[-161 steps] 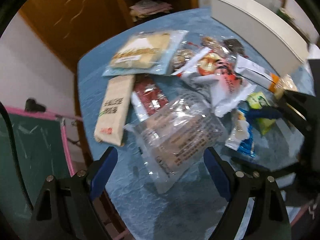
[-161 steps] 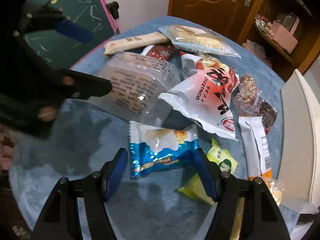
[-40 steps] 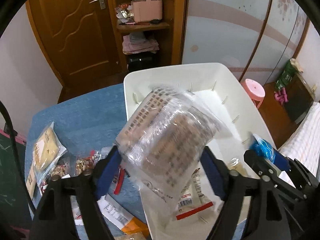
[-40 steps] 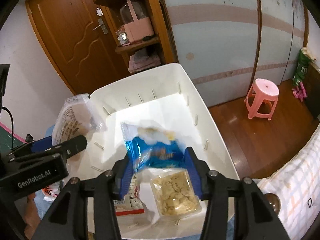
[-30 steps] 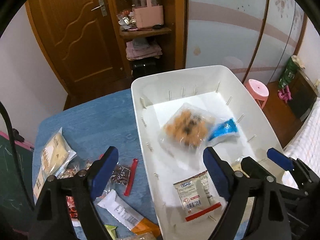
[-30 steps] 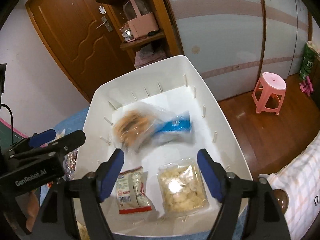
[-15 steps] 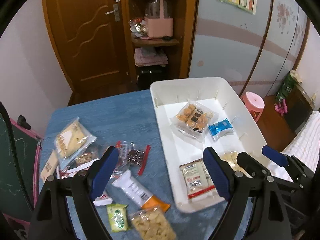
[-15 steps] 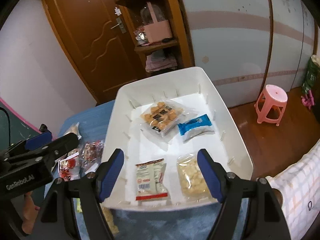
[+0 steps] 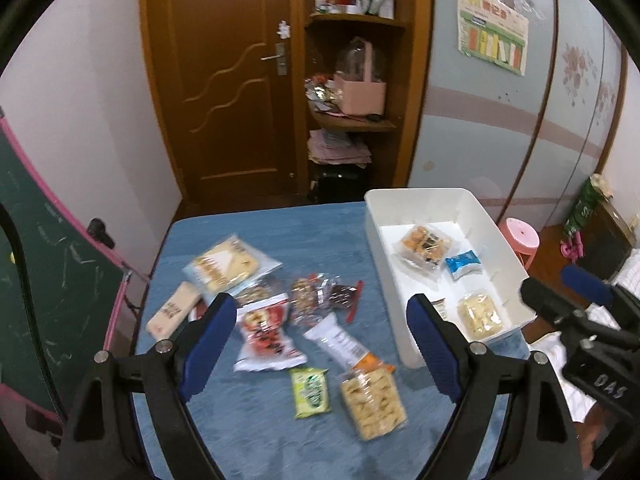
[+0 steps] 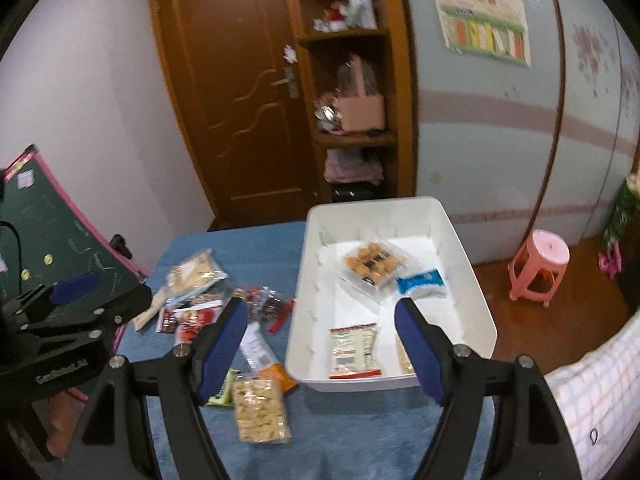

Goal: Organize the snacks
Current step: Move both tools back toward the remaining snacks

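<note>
A white bin stands on the right of the blue table. It holds a clear cookie pack, a blue packet, a red-striped sachet and a clear cracker bag. Several snacks lie loose on the table: a clear cracker bag, a green packet, a white and orange bar and a red and white bag. My left gripper and right gripper are open, empty and high above the table.
A wooden door and a shelf unit stand behind the table. A green chalkboard leans at the left. A pink stool stands on the floor at the right. More packets lie at the table's left.
Both grippers let the cookie pack and the blue packet go into the bin. Both have since risen and pulled back, so the whole table shows.
</note>
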`<state>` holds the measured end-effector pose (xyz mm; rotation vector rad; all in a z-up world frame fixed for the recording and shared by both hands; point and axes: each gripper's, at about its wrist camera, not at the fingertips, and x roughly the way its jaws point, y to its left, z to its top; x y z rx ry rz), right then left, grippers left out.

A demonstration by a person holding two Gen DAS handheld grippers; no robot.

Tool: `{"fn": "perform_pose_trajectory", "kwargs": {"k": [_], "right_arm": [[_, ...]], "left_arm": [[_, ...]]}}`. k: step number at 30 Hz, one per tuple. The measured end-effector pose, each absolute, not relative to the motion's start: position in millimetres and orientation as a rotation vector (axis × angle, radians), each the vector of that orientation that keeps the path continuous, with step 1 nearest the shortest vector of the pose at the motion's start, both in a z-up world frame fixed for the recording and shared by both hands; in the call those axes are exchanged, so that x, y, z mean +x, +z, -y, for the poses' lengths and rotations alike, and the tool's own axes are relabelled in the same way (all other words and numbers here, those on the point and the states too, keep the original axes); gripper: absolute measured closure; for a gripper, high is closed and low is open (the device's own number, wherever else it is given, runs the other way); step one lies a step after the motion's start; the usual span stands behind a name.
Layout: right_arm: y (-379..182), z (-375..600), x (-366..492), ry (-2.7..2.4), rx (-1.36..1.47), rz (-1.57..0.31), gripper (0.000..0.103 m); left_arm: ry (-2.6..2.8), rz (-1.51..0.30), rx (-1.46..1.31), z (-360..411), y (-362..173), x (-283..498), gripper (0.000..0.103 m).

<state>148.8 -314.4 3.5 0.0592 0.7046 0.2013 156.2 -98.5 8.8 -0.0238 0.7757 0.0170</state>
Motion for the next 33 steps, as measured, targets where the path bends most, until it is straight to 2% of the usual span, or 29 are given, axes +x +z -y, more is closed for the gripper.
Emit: {"fn": "perform_pose_trajectory", "kwargs": {"k": [7, 15, 22, 33], "right_arm": [[29.8, 278.7, 117.9, 0.261, 0.006, -0.640, 0.026], [29.3, 252.0, 106.5, 0.332, -0.005, -0.630, 0.026], [2.0, 236.9, 109.4, 0.373, -0.026, -0.692, 0.026], [-76.1, 239.3, 105.6, 0.372, -0.032, -0.831, 0.026]], "left_arm": [[0.121, -0.760, -0.052, 44.0, 8.3, 125.9, 0.017], [0.204, -0.775, -0.119, -11.7, -6.5, 104.2, 0.016], [0.258, -0.871, -0.137, -37.5, -51.6, 106.2, 0.016], [0.238, -0.976, -0.150, -38.3, -106.8, 128.0, 0.016]]}}
